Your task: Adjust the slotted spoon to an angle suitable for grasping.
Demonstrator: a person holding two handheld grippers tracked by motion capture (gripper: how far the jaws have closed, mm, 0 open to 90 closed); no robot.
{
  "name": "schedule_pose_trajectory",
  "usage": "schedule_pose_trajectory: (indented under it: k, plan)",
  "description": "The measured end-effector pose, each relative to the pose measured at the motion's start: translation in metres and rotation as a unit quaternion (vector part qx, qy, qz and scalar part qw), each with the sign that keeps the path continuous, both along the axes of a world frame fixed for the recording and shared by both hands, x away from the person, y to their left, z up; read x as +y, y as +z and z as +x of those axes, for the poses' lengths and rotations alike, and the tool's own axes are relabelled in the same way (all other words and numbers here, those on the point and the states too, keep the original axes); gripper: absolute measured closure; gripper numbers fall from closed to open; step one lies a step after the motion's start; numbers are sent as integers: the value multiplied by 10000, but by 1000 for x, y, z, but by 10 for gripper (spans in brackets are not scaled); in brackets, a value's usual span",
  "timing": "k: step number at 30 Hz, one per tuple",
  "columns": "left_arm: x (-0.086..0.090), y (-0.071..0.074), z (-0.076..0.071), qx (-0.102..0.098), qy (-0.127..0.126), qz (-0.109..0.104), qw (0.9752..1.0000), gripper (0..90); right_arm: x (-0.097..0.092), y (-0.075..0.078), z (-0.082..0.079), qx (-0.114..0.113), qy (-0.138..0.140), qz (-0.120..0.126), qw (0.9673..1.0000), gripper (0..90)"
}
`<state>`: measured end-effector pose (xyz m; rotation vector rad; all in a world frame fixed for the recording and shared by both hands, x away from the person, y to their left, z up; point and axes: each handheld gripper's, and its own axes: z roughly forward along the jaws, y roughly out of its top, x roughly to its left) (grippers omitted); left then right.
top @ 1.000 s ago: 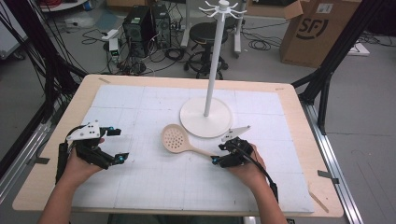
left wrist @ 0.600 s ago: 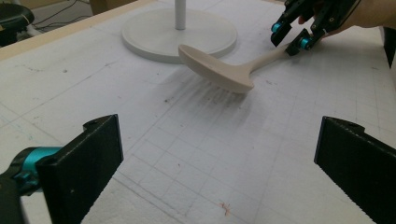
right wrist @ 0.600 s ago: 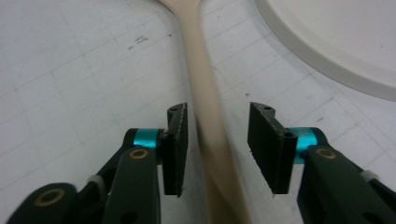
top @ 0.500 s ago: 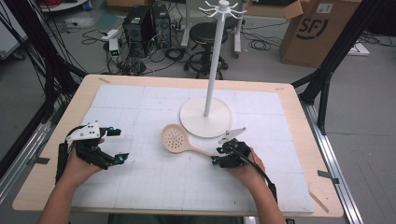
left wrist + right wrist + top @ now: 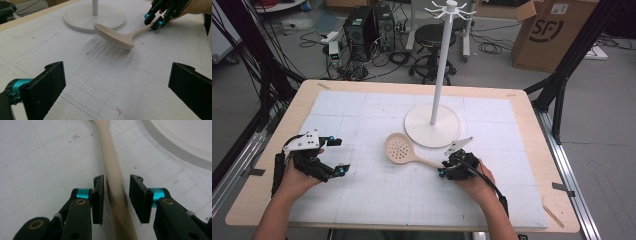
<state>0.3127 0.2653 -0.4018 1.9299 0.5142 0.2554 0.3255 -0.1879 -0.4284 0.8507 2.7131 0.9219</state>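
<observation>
Right gripper [image 5: 116,200], jaws apart, straddles the beige slotted plastic spoon [image 5: 401,149] beside the white hook stand [image 5: 432,125]; squeezing squarely should prevent slipping.

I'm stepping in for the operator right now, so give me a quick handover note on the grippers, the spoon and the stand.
Right gripper: jaws astride the handle of the slotted spoon, a gap showing on the right side, so not clamped yet; whether the left jaw touches I cannot tell.
Left gripper: open, holding nothing, over the white mat at its left.
Spoon: bowl near the base of the white hook stand, handle toward the right gripper; in the left gripper view the bowl looks slightly raised.
Done: right gripper lined up on the handle.
Left: probably close, lift, hang the spoon on the stand.
</observation>
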Motion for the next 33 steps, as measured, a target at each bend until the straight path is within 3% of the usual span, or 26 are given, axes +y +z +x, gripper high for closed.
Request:
schedule_pose_trajectory:
  k: [12, 17, 19, 22, 24, 33]
  plan:
    - [-1, 0, 0, 11, -11, 7, 10000, 17, 3, -1, -1, -43, 76, -119, 9999, 708]
    - [-1, 0, 0, 4, 20, 1, 10000, 17, 4, 0, -3, -150, 297, -193, 9993, 745]
    - [0, 0, 0, -6, 3, 14, 10000, 17, 3, 0, -2, 31, 424, -44, 9991, 755]
    - [0, 0, 0, 4, 38, 8, 10000, 17, 4, 0, -1, 21, 459, -41, 9989, 755]
    - [0, 0, 0, -1, 20, 0, 10000, 17, 5, 0, -2, 95, 500, 91, 9987, 756]
    - [2, 1, 1, -23, 41, -33, 10000, 17, 31, 2, -11, 42, 982, 49, 9951, 755]
